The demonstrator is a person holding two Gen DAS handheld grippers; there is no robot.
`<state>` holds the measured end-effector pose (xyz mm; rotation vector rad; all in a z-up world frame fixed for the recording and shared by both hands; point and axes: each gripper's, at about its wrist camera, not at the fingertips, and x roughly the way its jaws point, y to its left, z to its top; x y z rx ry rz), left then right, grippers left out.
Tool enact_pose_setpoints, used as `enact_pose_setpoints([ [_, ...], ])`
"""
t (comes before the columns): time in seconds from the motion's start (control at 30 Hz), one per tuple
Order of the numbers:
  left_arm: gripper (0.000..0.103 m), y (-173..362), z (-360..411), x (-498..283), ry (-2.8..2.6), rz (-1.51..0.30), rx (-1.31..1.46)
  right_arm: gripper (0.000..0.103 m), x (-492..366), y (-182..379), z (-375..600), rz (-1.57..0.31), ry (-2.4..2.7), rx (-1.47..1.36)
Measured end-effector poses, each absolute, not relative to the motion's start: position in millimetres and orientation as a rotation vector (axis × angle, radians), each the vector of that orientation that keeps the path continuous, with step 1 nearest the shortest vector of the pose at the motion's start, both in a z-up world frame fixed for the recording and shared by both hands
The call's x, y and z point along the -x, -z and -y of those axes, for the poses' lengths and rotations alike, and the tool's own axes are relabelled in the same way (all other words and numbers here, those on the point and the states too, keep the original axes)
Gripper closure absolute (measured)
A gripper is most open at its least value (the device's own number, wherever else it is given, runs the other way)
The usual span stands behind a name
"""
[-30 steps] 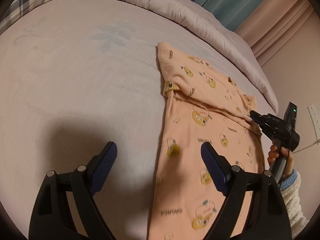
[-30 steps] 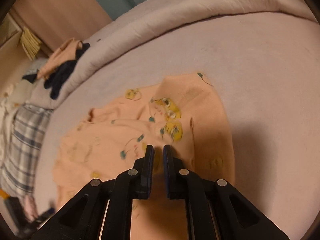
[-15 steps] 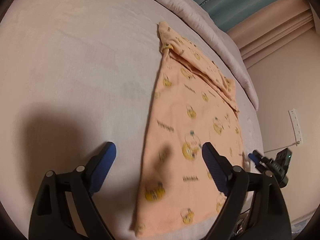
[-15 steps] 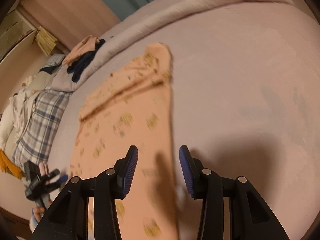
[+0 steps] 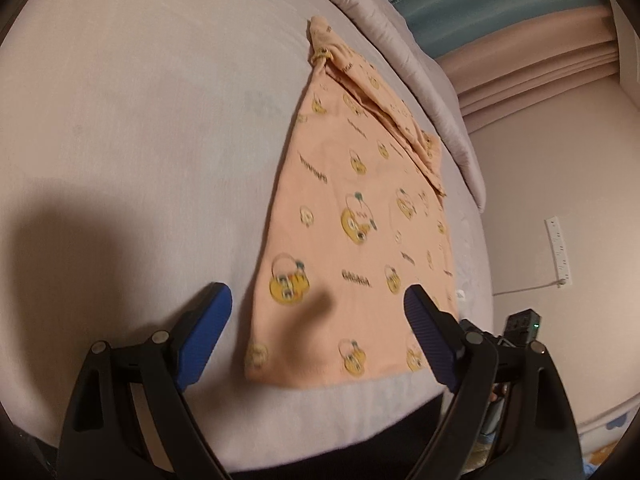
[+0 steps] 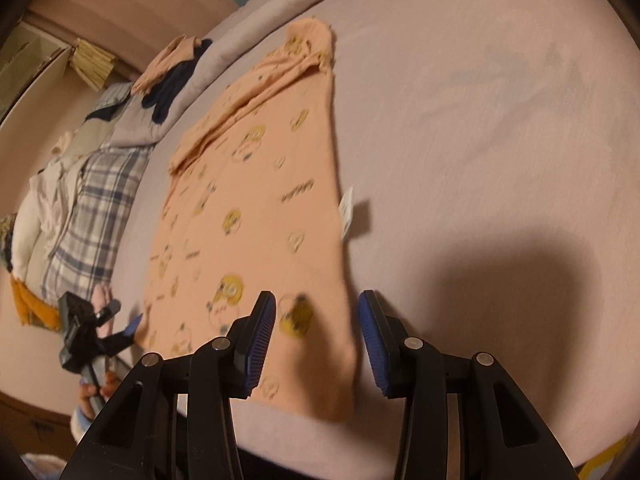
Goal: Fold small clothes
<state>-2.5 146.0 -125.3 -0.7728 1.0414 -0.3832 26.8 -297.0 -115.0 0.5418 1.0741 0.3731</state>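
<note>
Your left tool [image 5: 316,316] is wide open and holds nothing; your right tool [image 6: 316,322] is also open, a little less wide, and empty too. The peach garment [image 5: 352,216] lies flat on the bed [image 5: 140,120], close to the near edge, with its hem toward you and one sleeve already folded over the far part. A small white label [image 6: 346,212] sticks out on its right side.

The next step, as I judge it, is to fold the lower part up, so both tools must take the two hem corners. Bring each tool down over its own corner and close only on the garment, not on the bed sheet under it, because the two fabrics lie tight together. Take both layers of the hem. Lift the corners together and keep them level, so the fold line stays straight. Tuck the label under if you can.
</note>
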Motion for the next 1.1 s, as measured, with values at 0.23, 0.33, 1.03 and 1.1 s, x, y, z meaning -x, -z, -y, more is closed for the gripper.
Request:
enact_pose_setpoints([
  [0.23, 0.015, 127.7, -141.9, 8.0, 0.451, -1.076, 0.815, 0.06, -16.4, 124.3, 295.4, -1.095, -0.439, -0.584],
  [0.33, 0.015, 125.3, -134.1, 6.6, 0.455, -1.081, 0.795, 0.06, -19.9, 125.6, 290.8, -1.095, -0.458, -0.59],
  [1.03, 0.061, 128.2, -125.4, 5.6, 0.346, -1.086, 0.764, 0.08, -27.4, 128.0, 283.7, -1.063, -0.453, -0.535],
  [1.1, 0.067, 126.7, -125.4, 7.3, 0.334, -1.09, 0.741, 0.081, -26.3, 127.0, 282.9, -1.056, -0.449, -0.527],
])
